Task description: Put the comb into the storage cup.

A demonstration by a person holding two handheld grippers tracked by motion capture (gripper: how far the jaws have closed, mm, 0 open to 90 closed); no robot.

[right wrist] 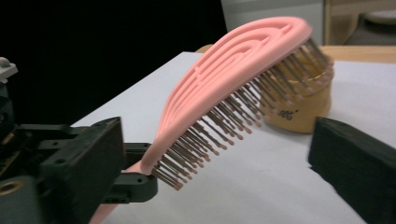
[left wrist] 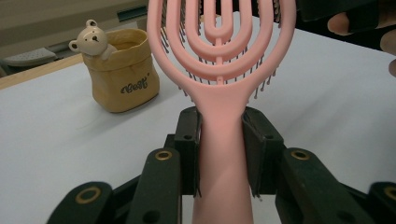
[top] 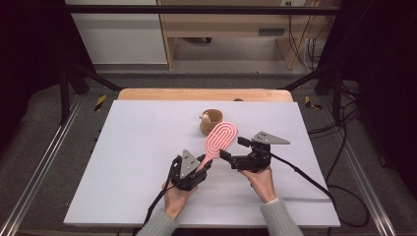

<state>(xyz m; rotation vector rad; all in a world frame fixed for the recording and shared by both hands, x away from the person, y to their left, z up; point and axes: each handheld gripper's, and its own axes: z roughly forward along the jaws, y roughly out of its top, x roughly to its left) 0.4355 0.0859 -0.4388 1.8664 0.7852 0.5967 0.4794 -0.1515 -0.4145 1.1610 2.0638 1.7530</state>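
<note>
Left gripper (left wrist: 219, 154): jaws clamped on the handle of the pink hairbrush (top: 220, 138), pads flat against both sides just below the neck. The brush is held clear of the counter (top: 137, 162), head tilted up and away, bristles facing the right gripper (top: 235, 151).

Right gripper: jaws apart, nothing pressed between them; in the right gripper view the bristled head lies between the two black pads without contact.

Judgement on the step in hand: a handover or a two-handed grip on the brush head looks to be under way. To do it well, the right jaws should close on the solid rim of the head, not on the bristles, which would bend and slip; the left grip should hold firm until the second grip is secure.

Materials: the brush is smooth, matte pink plastic, an oval head with concentric open loops and thin dark bristles with pale tips. Beyond the brush head stands a small tan pot (top: 211, 122), soft-looking, with a cream bear figure (left wrist: 92, 37) on its rim. The counter is plain white and matte.
</note>
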